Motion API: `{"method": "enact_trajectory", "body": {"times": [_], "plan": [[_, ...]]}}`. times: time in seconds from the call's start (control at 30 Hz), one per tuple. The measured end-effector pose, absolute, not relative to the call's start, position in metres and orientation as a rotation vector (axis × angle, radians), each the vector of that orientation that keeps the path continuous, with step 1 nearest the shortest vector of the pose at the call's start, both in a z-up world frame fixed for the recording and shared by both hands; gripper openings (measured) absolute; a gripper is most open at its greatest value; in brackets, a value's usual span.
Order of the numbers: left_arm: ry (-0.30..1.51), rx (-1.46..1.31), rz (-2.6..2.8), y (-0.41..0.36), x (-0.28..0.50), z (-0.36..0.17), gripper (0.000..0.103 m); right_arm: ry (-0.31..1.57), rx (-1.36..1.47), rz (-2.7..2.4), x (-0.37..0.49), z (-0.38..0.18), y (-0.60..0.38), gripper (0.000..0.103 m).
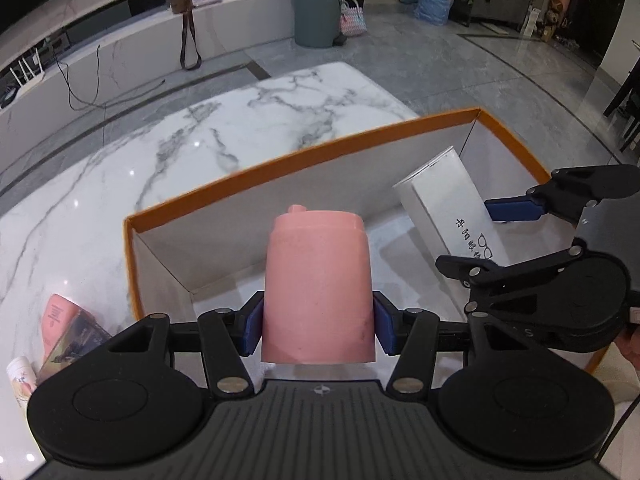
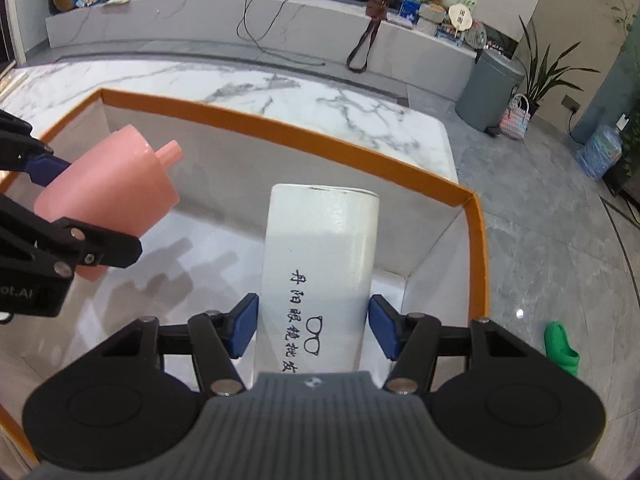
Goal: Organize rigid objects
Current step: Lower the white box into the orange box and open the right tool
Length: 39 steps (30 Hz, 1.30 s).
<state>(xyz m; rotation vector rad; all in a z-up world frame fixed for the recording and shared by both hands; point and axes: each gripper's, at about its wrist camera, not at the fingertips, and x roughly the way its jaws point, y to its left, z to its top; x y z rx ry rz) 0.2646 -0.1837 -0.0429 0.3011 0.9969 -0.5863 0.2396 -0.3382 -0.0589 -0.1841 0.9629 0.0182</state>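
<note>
While the left gripper [image 1: 319, 326] clamps a pink bottle [image 1: 318, 284], the right gripper [image 2: 312, 326] clamps a white case [image 2: 320, 264] (both over the orange-rimmed box [image 2: 280, 126]).

A white marble tabletop [image 1: 240, 128] with grey veins carried an orange-rimmed open box [image 1: 304, 152]. Beside the box's left wall lay a few small cartons [image 1: 66, 328].

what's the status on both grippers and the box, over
Left gripper shut on pink bottle, over the orange-rimmed box. Right gripper shut on white glasses case, also inside the box. Nothing in the way.
</note>
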Motion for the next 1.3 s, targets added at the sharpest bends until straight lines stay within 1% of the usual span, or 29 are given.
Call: {"method": "enact_trajectory", "body": {"times": [0.03, 0.1, 0.23, 0.3, 0.37, 0.4, 0.43, 0.47, 0.57, 0.67, 0.77, 0.83, 0.9, 0.93, 1.1, 1.2, 1.3], "plan": [[1.004, 0.3, -0.586, -0.185, 0.266, -0.045, 0.062, 0.963, -0.185, 0.023, 0.24, -0.059, -0.338, 0.059], [1.01, 0.3, -0.592, -0.187, 0.267, -0.047, 0.062, 0.943, -0.229, 0.007, 0.242, -0.057, -0.338, 0.052], [1.02, 0.29, -0.596, -0.191, 0.268, -0.048, 0.062, 0.91, -0.307, -0.029, 0.244, -0.049, -0.339, 0.052], [1.033, 0.281, -0.597, -0.192, 0.268, -0.05, 0.062, 0.902, -0.268, 0.008, 0.243, -0.044, -0.344, 0.048], [1.049, 0.285, -0.592, -0.194, 0.267, -0.053, 0.062, 0.926, -0.197, 0.08, 0.244, -0.041, -0.347, 0.036], [1.057, 0.297, -0.581, -0.195, 0.267, -0.055, 0.062, 0.962, -0.151, 0.124, 0.246, -0.043, -0.348, 0.035], [1.065, 0.313, -0.565, -0.196, 0.267, -0.057, 0.062, 1.003, -0.111, 0.159, 0.248, -0.046, -0.348, 0.029], [1.069, 0.329, -0.552, -0.197, 0.268, -0.059, 0.062, 1.051, -0.07, 0.19, 0.252, -0.05, -0.348, 0.021], [1.079, 0.33, -0.553, -0.198, 0.269, -0.06, 0.062, 1.168, 0.015, 0.222, 0.262, -0.064, -0.348, 0.014], [1.091, 0.326, -0.555, -0.2, 0.27, -0.061, 0.062, 1.212, -0.006, 0.199, 0.269, -0.075, -0.346, 0.014], [1.099, 0.33, -0.554, -0.204, 0.272, -0.063, 0.062, 1.225, 0.009, 0.172, 0.275, -0.081, -0.351, 0.007], [1.104, 0.325, -0.56, -0.206, 0.272, -0.064, 0.062, 1.225, 0.034, 0.145, 0.279, -0.081, -0.357, 0.004], [1.109, 0.321, -0.568, -0.207, 0.272, -0.066, 0.062, 1.221, 0.038, 0.122, 0.28, -0.081, -0.362, 0.004], [1.111, 0.322, -0.571, -0.209, 0.271, -0.068, 0.062, 1.218, 0.04, 0.106, 0.279, -0.081, -0.364, 0.0], [1.126, 0.329, -0.572, -0.21, 0.269, -0.073, 0.062, 1.151, 0.116, -0.019, 0.274, -0.077, -0.38, 0.0], [1.127, 0.326, -0.572, -0.209, 0.269, -0.073, 0.062, 1.145, 0.116, -0.021, 0.272, -0.077, -0.377, 0.0], [1.135, 0.295, -0.588, -0.212, 0.272, -0.07, 0.062, 1.114, 0.125, 0.012, 0.263, -0.067, -0.381, 0.003]]}}
